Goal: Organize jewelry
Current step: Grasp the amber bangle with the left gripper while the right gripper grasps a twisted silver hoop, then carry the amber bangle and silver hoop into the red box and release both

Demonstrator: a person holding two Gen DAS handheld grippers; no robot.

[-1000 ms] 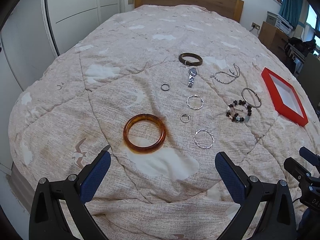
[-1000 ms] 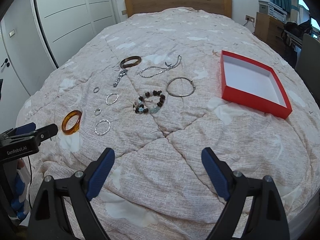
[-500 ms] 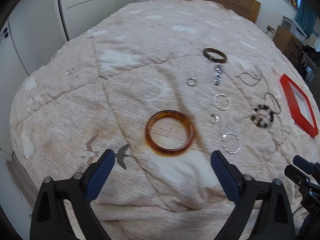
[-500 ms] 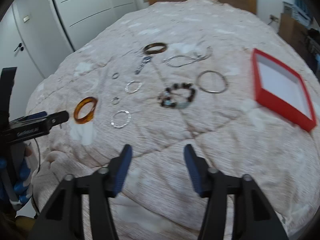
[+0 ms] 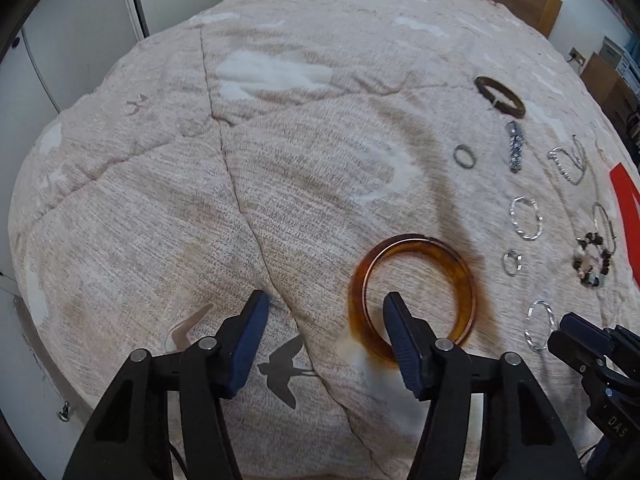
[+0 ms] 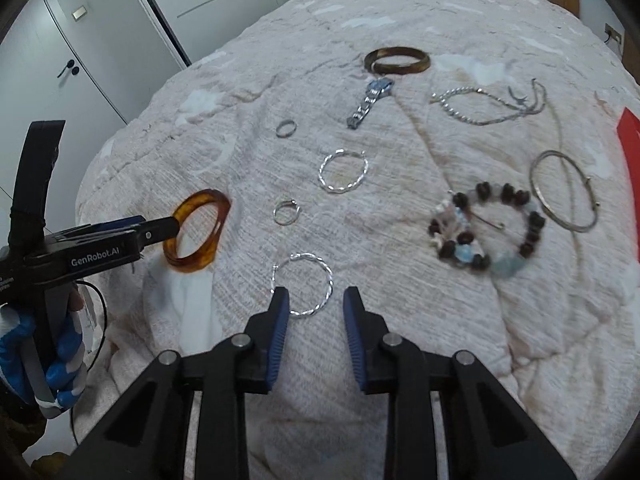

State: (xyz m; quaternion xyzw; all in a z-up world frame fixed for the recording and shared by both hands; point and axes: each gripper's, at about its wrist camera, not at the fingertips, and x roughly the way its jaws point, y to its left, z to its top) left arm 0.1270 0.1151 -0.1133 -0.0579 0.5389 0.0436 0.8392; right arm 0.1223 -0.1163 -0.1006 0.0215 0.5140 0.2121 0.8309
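Observation:
An amber bangle lies on the beige quilt. My left gripper hangs low over the bangle's left rim. One finger is inside the ring, the other is outside, and the jaws are closing without pressing on it. The right wrist view shows that same gripper at the bangle. My right gripper is closing around the near rim of a twisted silver hoop, with the pads clear of it. The red box sits at the far right edge.
Beyond the grippers lie a second silver hoop, two small rings, a watch, a dark bangle, a chain, a beaded bracelet and a thin silver bangle. A gloved hand holds the left gripper.
Both grippers have sunk toward the quilt and their jaws have narrowed. The left one has come onto the amber bangle's rim. The right one has shifted left to the twisted hoop.

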